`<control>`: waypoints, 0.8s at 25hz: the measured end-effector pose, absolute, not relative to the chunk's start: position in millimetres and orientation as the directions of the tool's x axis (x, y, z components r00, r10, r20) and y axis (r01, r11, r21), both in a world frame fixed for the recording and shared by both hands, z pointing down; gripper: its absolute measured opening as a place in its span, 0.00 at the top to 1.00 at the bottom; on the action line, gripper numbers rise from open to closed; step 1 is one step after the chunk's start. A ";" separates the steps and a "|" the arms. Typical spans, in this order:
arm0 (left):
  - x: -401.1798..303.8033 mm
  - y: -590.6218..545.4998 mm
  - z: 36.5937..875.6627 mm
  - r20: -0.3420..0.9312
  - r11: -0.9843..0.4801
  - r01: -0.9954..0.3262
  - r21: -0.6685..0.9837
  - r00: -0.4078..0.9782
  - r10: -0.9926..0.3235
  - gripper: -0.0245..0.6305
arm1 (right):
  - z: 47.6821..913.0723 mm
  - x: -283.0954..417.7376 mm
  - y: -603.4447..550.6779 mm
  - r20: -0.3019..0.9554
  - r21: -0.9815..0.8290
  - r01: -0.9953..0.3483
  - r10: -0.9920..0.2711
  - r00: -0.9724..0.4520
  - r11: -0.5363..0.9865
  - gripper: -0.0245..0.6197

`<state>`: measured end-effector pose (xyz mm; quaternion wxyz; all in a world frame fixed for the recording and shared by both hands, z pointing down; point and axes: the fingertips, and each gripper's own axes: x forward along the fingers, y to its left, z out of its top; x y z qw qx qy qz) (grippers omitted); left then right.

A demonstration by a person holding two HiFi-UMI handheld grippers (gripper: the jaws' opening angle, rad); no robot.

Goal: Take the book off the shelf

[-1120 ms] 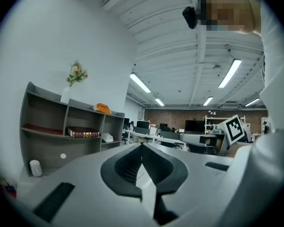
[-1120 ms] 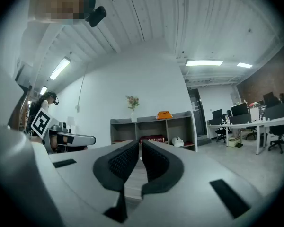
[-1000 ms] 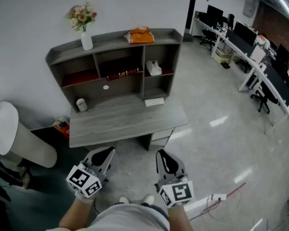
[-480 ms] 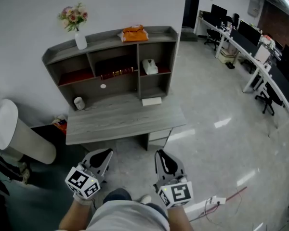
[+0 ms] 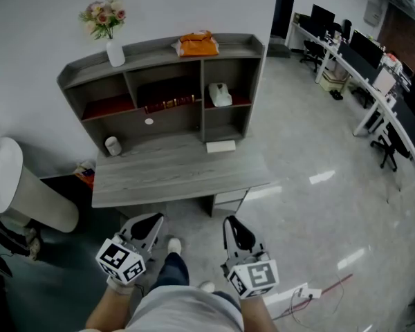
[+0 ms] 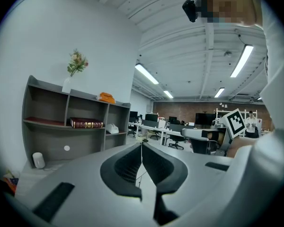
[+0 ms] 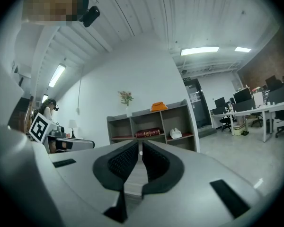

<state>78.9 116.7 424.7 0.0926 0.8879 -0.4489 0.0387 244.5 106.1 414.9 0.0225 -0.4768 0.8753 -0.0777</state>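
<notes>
A dark red book [image 5: 169, 104] lies flat in the middle compartment of the grey shelf unit [image 5: 162, 54] at the back of the desk [image 5: 180, 175]. It also shows in the left gripper view, book [image 6: 86, 123], and in the right gripper view, book [image 7: 148, 133]. My left gripper [image 5: 146, 227] and right gripper [image 5: 236, 230] hang side by side above the floor, in front of the desk and far short of the shelf. The left gripper [image 6: 142, 145] is shut and holds nothing. So is the right gripper [image 7: 141, 148].
On top of the shelf stand a vase of flowers [image 5: 115, 50] and an orange bundle [image 5: 197, 45]. A white object [image 5: 220, 96] fills the right compartment. A white cylinder [image 5: 112, 146] and a flat white item [image 5: 220, 146] rest on the desk. Office desks [image 5: 373, 81] line the right.
The person has stepped toward the desk, one foot now forward between the grippers. Both grippers keep their place in the view and stay shut.
</notes>
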 end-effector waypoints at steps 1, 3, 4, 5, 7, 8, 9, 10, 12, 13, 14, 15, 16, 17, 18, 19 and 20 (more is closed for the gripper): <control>76.5 108.4 426.3 0.151 -0.582 -0.802 0.134 0.597 -0.788 0.94 | 415.8 242.4 98.9 0.040 -0.151 -0.835 -0.840 -0.541 0.530 0.91; 69.8 90.3 429.1 0.146 -0.586 -0.796 0.151 0.604 -0.784 0.94 | 416.8 236.9 83.3 0.052 -0.145 -0.840 -0.844 -0.534 0.523 0.91; 64.6 79.6 430.3 0.143 -0.585 -0.795 0.161 0.606 -0.783 0.94 | 417.2 232.6 74.0 0.057 -0.145 -0.842 -0.845 -0.532 0.520 0.91; 58.4 68.1 431.4 0.140 -0.585 -0.793 0.172 0.607 -0.782 0.94 | 417.9 227.3 64.0 0.063 -0.146 -0.843 -0.846 -0.530 0.518 0.91; 45.8 44.9 432.7 0.135 -0.586 -0.788 0.192 0.612 -0.779 0.94 | 419.4 215.0 43.7 0.077 -0.147 -0.846 -0.847 -0.527 0.513 0.91; 40.1 33.8 432.8 0.130 -0.588 -0.783 0.200 0.616 -0.777 0.94 | 419.6 208.7 33.7 0.082 -0.147 -0.847 -0.847 -0.525 0.511 0.91; 34.1 22.9 432.6 0.123 -0.593 -0.779 0.205 0.621 -0.774 0.94 | 419.4 202.4 23.5 0.087 -0.147 -0.849 -0.848 -0.523 0.508 0.91; 27.9 11.9 432.0 0.113 -0.598 -0.774 0.207 0.626 -0.771 0.94 | 418.9 195.9 12.8 0.090 -0.146 -0.850 -0.849 -0.521 0.506 0.91; 14.6 -10.4 429.5 0.094 -0.610 -0.763 0.214 0.638 -0.764 0.94 | 417.6 182.1 -9.6 0.096 -0.143 -0.855 -0.853 -0.513 0.499 0.91; 7.5 -21.7 428.2 0.089 -0.614 -0.758 0.221 0.643 -0.761 0.94 | 416.8 175.1 -20.7 0.097 -0.145 -0.858 -0.856 -0.509 0.493 0.91; 0.0 -33.1 427.4 0.084 -0.616 -0.753 0.230 0.647 -0.758 0.94 | 416.1 168.0 -31.5 0.098 -0.148 -0.860 -0.858 -0.504 0.488 0.91; -7.9 -44.6 427.2 0.081 -0.618 -0.748 0.242 0.650 -0.755 0.94 | 415.5 160.6 -42.2 0.098 -0.152 -0.862 -0.861 -0.499 0.483 0.91; -16.2 -56.3 427.6 0.077 -0.619 -0.743 0.256 0.654 -0.753 0.94 | 415.2 152.8 -53.0 0.100 -0.155 -0.864 -0.863 -0.496 0.479 0.90; -24.8 -68.2 428.4 0.072 -0.619 -0.736 0.274 0.658 -0.750 0.94 | 415.1 144.6 -64.0 0.102 -0.155 -0.866 -0.864 -0.493 0.476 0.91; -33.6 -80.2 429.5 0.067 -0.618 -0.728 0.296 0.661 -0.747 0.94 | 414.8 136.1 -74.8 0.104 -0.153 -0.867 -0.865 -0.491 0.474 0.91; -42.3 -91.7 430.7 0.060 -0.616 -0.720 0.321 0.664 -0.745 0.94 | 414.5 127.3 -85.2 0.105 -0.151 -0.868 -0.865 -0.490 0.473 0.91; -50.6 -102.5 432.0 0.053 -0.614 -0.710 0.345 0.667 -0.743 0.94 | 414.1 118.5 -94.8 0.105 -0.148 -0.868 -0.865 -0.490 0.474 0.91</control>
